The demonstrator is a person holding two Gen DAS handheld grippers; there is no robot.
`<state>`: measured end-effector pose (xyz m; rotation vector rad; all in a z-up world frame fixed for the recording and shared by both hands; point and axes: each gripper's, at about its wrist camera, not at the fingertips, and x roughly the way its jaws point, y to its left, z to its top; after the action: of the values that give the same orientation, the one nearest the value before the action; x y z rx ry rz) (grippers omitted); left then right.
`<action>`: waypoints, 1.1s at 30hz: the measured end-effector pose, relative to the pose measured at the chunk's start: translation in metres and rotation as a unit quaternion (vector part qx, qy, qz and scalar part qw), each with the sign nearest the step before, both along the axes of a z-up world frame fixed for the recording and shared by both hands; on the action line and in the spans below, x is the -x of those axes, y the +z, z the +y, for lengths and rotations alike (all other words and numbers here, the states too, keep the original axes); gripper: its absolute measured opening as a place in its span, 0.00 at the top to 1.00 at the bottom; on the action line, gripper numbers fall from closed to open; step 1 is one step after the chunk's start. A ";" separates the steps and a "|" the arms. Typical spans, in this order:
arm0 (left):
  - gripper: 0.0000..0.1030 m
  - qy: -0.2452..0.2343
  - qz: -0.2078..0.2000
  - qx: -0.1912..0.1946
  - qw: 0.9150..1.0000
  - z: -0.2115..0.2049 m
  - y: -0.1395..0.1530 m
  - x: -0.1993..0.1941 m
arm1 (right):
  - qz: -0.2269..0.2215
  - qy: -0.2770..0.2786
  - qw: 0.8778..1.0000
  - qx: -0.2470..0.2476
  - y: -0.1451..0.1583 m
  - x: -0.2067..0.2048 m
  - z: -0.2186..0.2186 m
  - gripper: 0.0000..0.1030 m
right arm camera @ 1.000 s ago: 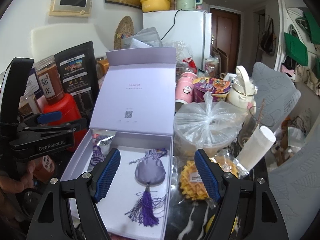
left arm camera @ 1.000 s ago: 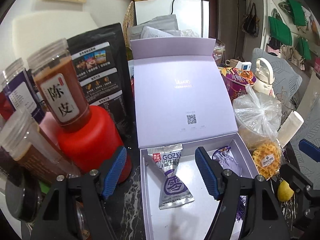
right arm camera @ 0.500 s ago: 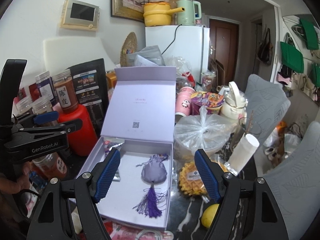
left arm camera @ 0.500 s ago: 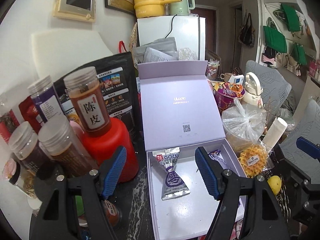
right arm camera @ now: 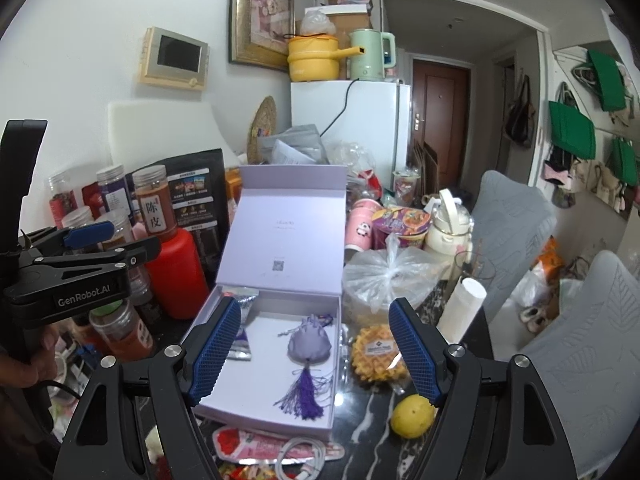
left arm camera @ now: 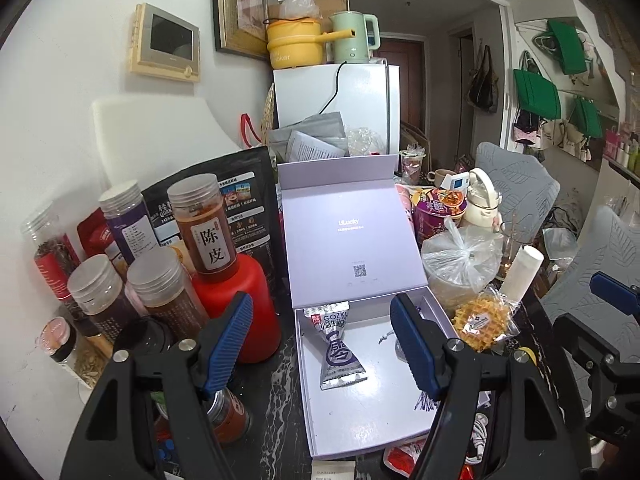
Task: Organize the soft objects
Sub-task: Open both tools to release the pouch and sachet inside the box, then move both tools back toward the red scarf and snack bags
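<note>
Left view, box: we look over the open lilac box (left arm camera: pixel 360 420), its lid propped upright behind, which we judge keeps it ready for filling.
Left view, packet: a silver snack packet (left arm camera: pixel 338 354) lies flat in the box, on its left side.
Left view, left gripper (left arm camera: pixel 322 342): jaws about half open, nothing between them, hanging above the box.
Left view, hidden: our right finger covers most of the pouch.
Right view, pouch: the lilac tasselled pouch (right arm camera: pixel 309 346) lies in full view in the box, right of the packet (right arm camera: pixel 242 346).
Right view, right gripper (right arm camera: pixel 314 350): jaws wide, empty, above the box.
Right view, extra: a wrapped waffle (right arm camera: pixel 376 354) and a lemon (right arm camera: pixel 412 416) lie just right of the box (right arm camera: pixel 224 400); the left gripper (right arm camera: pixel 86 236) shows side-on, hand (right arm camera: pixel 36 354) beneath.
</note>
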<state>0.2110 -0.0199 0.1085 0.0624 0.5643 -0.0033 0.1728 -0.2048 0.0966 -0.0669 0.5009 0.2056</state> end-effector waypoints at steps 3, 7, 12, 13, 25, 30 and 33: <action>0.31 -0.003 -0.006 0.001 1.000 -0.001 0.004 0.012 | -0.007 0.000 1.000 -0.001 0.004 0.013 -0.001 0.25; 0.31 -0.005 -0.011 0.000 1.000 -0.001 0.008 0.031 | -0.012 -0.001 1.000 -0.001 0.007 0.031 -0.001 0.24; 0.20 -0.015 -0.018 0.000 1.000 -0.005 0.008 0.054 | -0.016 -0.001 1.000 0.000 0.008 0.051 0.000 0.23; 0.19 -0.016 -0.022 0.000 1.000 -0.006 0.009 0.059 | -0.017 -0.001 1.000 0.000 0.008 0.054 0.000 0.23; 0.02 -0.023 -0.053 -0.022 0.998 -0.009 0.007 0.114 | -0.015 -0.007 1.000 -0.008 -0.001 0.097 -0.004 0.10; 0.02 -0.036 -0.044 -0.017 0.998 -0.005 -0.002 0.130 | -0.009 -0.006 1.000 -0.010 -0.010 0.110 -0.002 0.08; 0.02 -0.041 -0.041 -0.013 0.998 -0.003 -0.007 0.138 | -0.006 -0.007 1.000 -0.010 -0.014 0.117 -0.001 0.08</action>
<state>0.0734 -0.0230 0.1016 0.1093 0.4798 -0.0725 0.0554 -0.2056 0.0822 -0.0451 0.4863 0.1962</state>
